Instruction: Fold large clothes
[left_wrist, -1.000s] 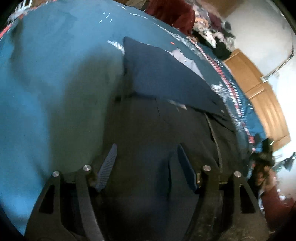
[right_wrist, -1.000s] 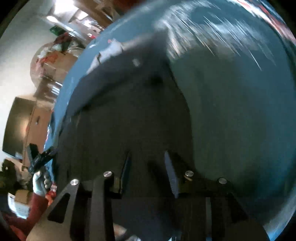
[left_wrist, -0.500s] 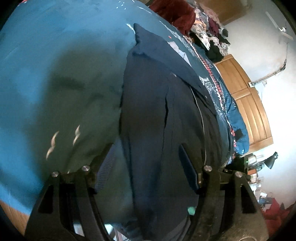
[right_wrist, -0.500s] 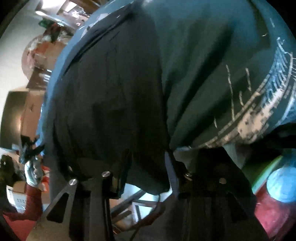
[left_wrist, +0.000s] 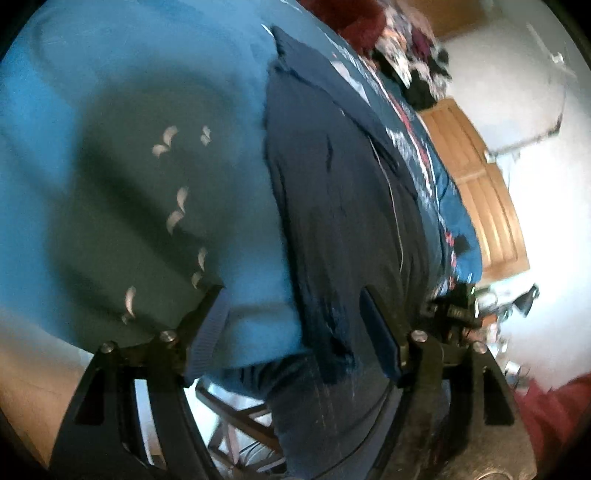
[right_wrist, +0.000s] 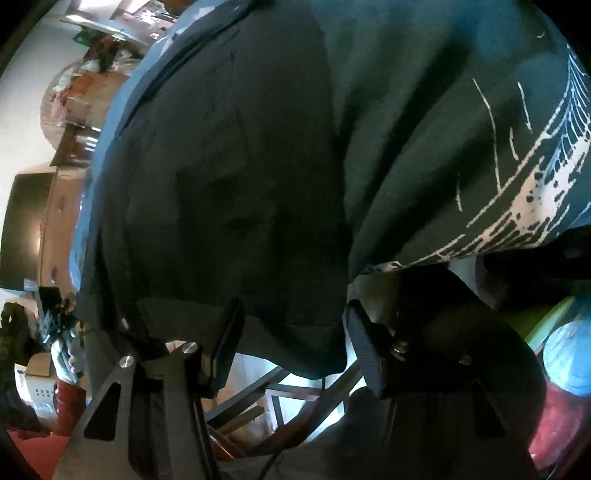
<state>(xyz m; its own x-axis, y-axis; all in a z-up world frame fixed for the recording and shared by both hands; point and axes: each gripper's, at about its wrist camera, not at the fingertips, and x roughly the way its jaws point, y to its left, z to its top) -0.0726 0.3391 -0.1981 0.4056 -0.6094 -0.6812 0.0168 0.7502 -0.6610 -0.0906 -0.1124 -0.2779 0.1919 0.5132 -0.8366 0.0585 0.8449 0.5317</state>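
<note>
I have a dark navy garment (left_wrist: 343, 206) laid lengthwise over a teal cloth (left_wrist: 122, 110) with a white printed border, and its near end hangs down past the edge of that cloth towards me. In the left wrist view a smaller folded navy panel (left_wrist: 314, 70) lies at the far end of the garment. My left gripper (left_wrist: 295, 325) is spread wide, holding nothing, with the hanging hem between its fingers and one finger over the teal cloth just beside the garment's left edge. My right gripper (right_wrist: 291, 339) is spread too and empty, sitting just below the same hanging hem, near the garment's right edge where the teal cloth's white border (right_wrist: 535, 177) drops away. I judge I am at the reach-in for the next fold: both grippers are lined up on the near hem but neither has closed. The next move calls for easing each gripper up onto a hem corner, pinching only the garment and not the teal cloth under it, then lifting both corners evenly and carrying them towards the far end
</note>
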